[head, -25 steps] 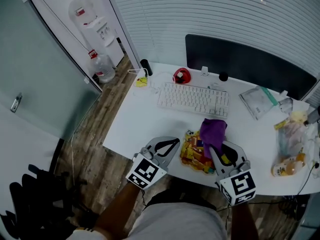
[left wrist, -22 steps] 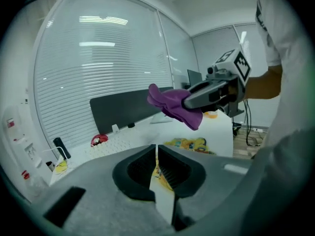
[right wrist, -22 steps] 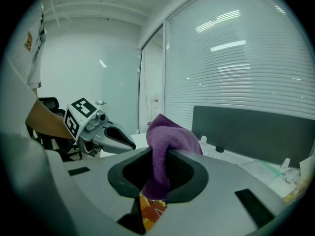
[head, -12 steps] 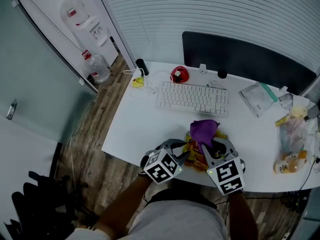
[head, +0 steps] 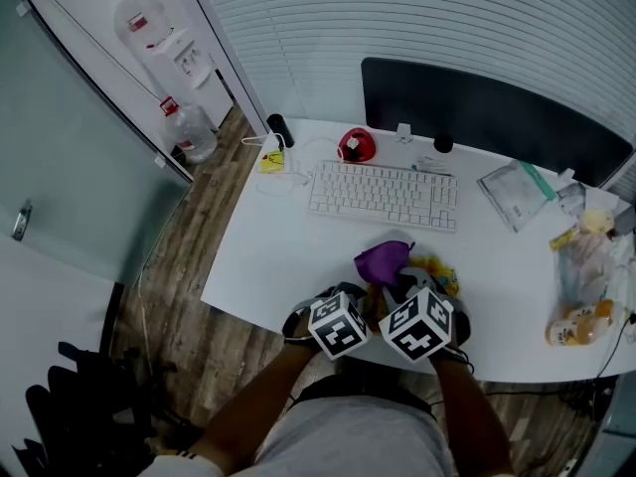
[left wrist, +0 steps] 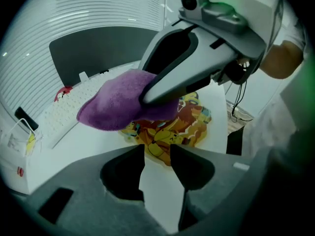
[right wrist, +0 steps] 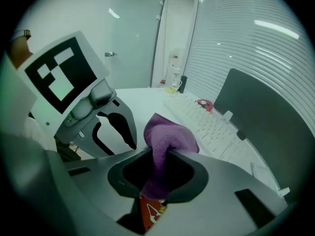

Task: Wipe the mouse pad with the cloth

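Closest to the person, both claws point down at the front edge of the white desk [head: 268,246]. The left gripper [left wrist: 157,154] is opening its jaws wide. Nothing is pinched between them. Only bare desk and the near edge of the mouse pad [left wrist: 184,124] show past the tips. I think it is there to hold the pad down so it does not slide, but it is not touching the pad yet.

Right beside it, the right gripper [right wrist: 156,178] is squeezed tight on the purple cloth [left wrist: 118,104]. The cloth goes through the jaws and puffs out in front like a soft ball. That fat bunch is the part that will do the rubbing. It sits over the left side of the colourful pad. I cannot tell if it is pressing on the pad or is just above it.

The pad lies flat, close to the desk's front edge, so it is easy to reach. The wiping looks like it is about to start. The next move needs the cloth pushed down and slid across the picture on the pad.

Farther back is a white keyboard [head: 383,195], well apart from the pad, so it should not get bumped. Behind it are a small red thing [head: 356,147] and a dark screen [head: 497,112]. Some plastic bags [head: 512,195] lie off to the right.
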Demonstrator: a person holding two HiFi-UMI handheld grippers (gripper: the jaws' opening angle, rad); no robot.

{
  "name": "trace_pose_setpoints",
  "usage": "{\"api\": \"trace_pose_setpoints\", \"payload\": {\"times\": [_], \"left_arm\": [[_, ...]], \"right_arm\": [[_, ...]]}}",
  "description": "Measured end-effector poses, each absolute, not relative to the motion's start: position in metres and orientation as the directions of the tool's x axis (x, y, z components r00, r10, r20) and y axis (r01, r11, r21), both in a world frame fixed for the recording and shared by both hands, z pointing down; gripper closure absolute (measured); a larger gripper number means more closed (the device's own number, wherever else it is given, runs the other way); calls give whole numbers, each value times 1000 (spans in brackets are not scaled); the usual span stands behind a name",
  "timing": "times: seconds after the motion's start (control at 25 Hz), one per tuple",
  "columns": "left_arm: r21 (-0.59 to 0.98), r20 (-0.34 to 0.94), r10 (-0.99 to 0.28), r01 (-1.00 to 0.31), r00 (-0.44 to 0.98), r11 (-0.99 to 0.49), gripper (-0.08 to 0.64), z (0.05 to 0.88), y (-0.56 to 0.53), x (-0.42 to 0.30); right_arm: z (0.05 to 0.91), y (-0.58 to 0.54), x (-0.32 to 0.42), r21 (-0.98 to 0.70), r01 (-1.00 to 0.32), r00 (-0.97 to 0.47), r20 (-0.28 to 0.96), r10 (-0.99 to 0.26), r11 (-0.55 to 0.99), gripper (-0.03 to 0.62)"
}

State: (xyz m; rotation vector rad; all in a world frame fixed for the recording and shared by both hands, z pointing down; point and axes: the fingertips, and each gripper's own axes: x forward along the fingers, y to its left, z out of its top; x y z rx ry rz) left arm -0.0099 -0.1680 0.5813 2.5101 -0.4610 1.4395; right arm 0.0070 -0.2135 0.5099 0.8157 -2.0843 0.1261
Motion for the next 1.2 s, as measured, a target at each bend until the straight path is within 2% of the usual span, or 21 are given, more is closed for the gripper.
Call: {"api": "trace_pose_setpoints", "payload": {"times": [0.24,0.56,1.2], "left_arm": [[62,877,-133,-383,462,-922,390,591,-171,-11],[90,884,-100,-376,457,-922,385,588,-171,-12],[109,878,-90,-380,470,-919,385,591,-171,-12]], "right_arm": [[541,-215,-2,179,-553,-374,819,-435,814,523],[557,-220,10,180,-553,-332,848,-413,814,523],[559,-212,143,172,-756,-184,870,-457,631,523]]}}
